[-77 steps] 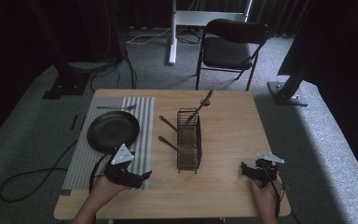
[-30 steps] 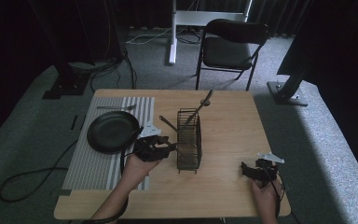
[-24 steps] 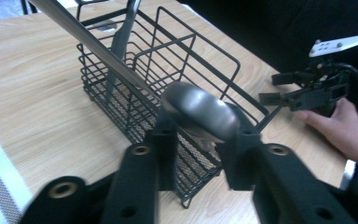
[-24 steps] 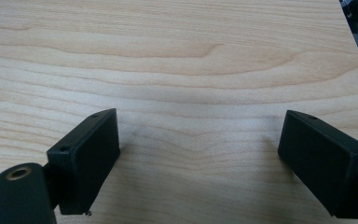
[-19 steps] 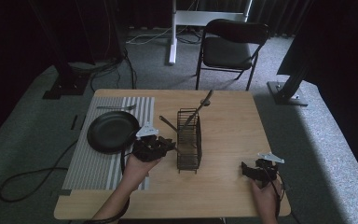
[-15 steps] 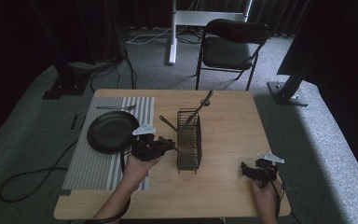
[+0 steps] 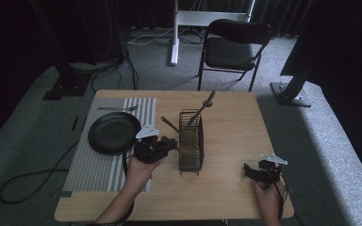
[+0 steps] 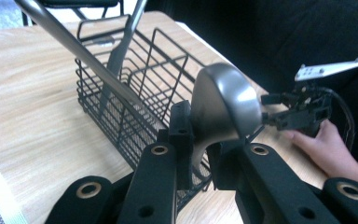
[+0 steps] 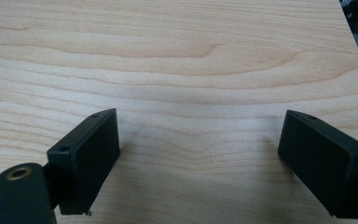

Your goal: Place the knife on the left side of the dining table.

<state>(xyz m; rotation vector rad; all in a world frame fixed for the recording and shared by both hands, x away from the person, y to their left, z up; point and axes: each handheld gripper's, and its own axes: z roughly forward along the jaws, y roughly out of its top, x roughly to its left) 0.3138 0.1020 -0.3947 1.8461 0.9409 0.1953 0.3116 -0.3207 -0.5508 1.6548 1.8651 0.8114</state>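
step: we carry spoon [image 8: 223, 107] to rack [image 7: 191, 141] | left gripper [image 8: 200, 158] clamps spoon | right gripper [image 9: 200, 163] wide, idle | next: drop spoon in rack

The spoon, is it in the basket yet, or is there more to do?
Not quite. Already done: one utensil stands tilted in the wire basket. In hand: the left gripper is shut on the spoon right beside the basket, its long handle slanting over the rim. Left to do: a fork lies on the striped mat behind the black pan. The right gripper rests open on the table.
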